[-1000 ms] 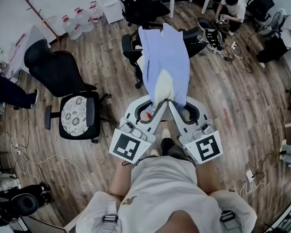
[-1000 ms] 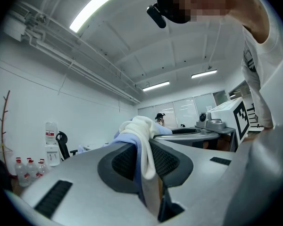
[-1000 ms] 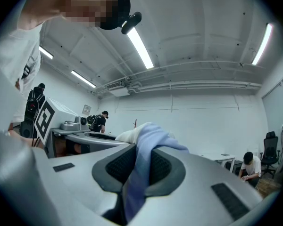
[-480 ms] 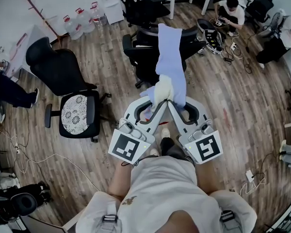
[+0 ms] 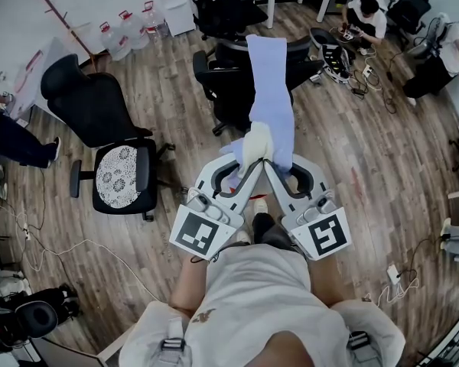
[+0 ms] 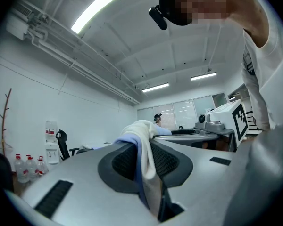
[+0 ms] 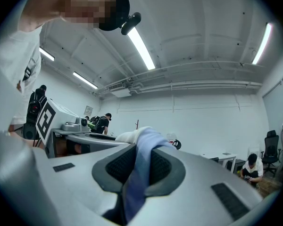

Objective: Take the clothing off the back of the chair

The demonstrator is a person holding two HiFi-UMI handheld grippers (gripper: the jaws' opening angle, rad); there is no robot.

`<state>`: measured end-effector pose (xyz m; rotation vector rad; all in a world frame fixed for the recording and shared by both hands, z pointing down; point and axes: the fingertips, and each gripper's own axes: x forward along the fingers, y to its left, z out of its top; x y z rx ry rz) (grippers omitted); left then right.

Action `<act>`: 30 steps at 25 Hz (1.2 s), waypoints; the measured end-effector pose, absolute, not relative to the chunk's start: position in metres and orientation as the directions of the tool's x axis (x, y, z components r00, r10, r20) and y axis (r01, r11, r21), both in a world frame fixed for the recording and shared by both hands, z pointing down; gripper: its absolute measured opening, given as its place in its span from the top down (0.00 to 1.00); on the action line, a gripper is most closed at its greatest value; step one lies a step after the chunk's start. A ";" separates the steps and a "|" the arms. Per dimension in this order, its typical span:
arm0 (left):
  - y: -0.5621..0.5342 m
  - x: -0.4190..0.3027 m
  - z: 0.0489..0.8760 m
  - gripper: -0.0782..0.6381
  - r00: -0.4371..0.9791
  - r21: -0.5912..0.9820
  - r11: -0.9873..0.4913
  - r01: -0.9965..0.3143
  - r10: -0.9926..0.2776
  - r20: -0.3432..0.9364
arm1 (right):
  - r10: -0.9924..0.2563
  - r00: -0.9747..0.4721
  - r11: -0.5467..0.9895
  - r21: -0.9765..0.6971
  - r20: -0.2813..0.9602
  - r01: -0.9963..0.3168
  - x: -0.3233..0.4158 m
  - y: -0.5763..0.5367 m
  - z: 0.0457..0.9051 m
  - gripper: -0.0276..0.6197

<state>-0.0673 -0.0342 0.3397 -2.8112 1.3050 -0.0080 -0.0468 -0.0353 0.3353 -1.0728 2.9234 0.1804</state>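
Since the earlier frame, the blue garment [image 5: 271, 90] has drawn from a wide drape into a narrow band, exposing more of the black chair [image 5: 222, 90]. Your left gripper [image 5: 251, 157] and right gripper [image 5: 280, 161] each clamp narrow on its near end, side by side. Its long axis runs straight away from you, and the far end lies over the chair back. Neither hand is nearer, so pull both toward you together.

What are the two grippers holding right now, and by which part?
Both clamp the light blue garment at its bunched near end: left gripper and right gripper side by side. Its far end drapes over the black chair.
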 end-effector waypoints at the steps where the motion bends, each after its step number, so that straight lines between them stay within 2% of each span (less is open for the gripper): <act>1: -0.032 -0.067 0.340 0.79 0.646 -0.042 -0.645 -0.763 -0.763 -0.014 | -0.643 -0.763 0.757 0.102 -0.063 -0.646 -0.047 -0.033 0.335 0.86; 30: 0.017 -0.066 0.344 0.79 0.645 -0.052 -0.644 -0.763 -0.764 -0.010 | -0.638 -0.767 0.759 0.110 -0.068 -0.642 -0.046 0.016 0.339 0.86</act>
